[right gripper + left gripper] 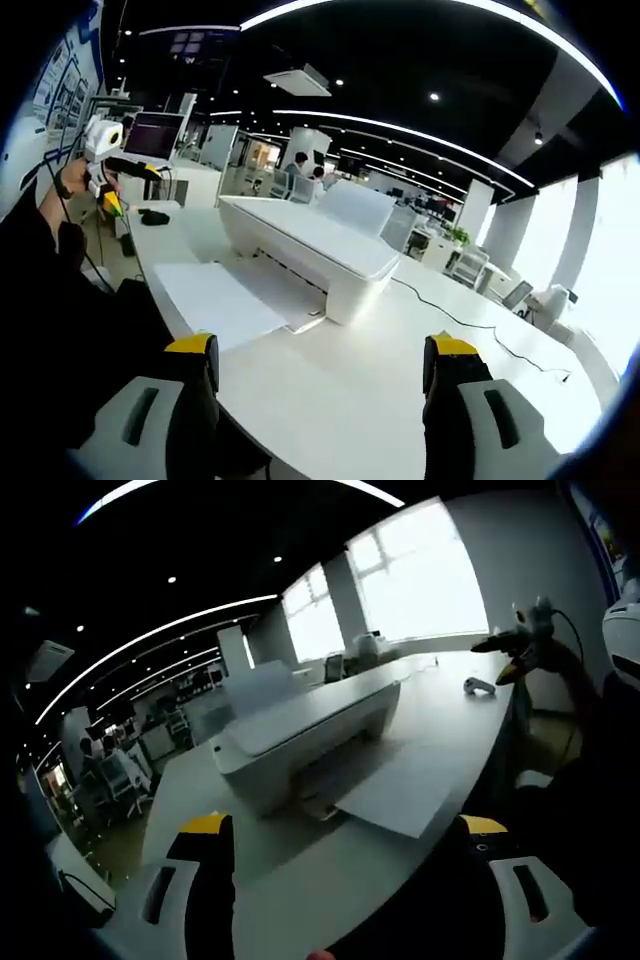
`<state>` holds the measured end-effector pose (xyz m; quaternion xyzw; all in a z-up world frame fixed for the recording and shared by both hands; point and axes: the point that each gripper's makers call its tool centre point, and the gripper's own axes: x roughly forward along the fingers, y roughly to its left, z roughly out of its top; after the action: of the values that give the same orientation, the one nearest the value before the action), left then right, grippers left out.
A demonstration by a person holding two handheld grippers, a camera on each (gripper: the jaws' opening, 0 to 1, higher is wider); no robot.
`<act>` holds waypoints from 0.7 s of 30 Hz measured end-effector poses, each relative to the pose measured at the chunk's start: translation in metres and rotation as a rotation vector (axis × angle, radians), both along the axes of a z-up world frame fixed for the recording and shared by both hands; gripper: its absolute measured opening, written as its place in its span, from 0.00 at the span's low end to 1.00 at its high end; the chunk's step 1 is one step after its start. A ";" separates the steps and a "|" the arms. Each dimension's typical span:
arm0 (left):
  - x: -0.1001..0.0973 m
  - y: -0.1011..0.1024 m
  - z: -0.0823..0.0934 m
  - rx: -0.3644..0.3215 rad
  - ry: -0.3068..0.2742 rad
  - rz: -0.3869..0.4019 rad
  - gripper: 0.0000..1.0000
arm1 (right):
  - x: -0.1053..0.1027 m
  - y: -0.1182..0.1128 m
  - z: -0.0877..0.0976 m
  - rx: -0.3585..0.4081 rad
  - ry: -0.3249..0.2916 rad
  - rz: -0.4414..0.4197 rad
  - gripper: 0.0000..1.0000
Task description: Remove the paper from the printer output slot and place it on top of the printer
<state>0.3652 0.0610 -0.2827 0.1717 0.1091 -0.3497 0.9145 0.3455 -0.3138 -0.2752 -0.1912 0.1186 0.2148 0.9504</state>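
**Paper waits in the printer's slot, both grippers empty**

The paper (215, 300) lies flat out of the printer's (310, 245) output slot, its free end resting on the counter (330, 390). It looks light, limp and slick; best pinched at the free edge, at about 7 o'clock of the printer in the right gripper view. Left gripper (345, 830) and right gripper (320, 355) have their fingers spread wide, holding nothing. A cable (450, 315) trails at 3 o'clock; a small object (479, 686), perhaps a mouse, sits well apart. Nothing blocks the approach.
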 end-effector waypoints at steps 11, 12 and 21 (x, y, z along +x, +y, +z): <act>0.000 0.000 -0.002 0.003 0.002 -0.004 0.93 | 0.000 -0.002 0.001 -0.003 -0.002 0.000 0.79; 0.000 0.000 -0.002 0.003 0.001 -0.003 0.93 | 0.000 -0.002 0.001 -0.004 -0.003 0.000 0.79; 0.003 0.002 -0.005 0.009 0.007 0.003 0.93 | 0.000 -0.001 0.001 0.003 -0.001 0.012 0.79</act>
<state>0.3683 0.0626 -0.2881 0.1746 0.1140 -0.3482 0.9139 0.3457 -0.3145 -0.2740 -0.1905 0.1167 0.2207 0.9494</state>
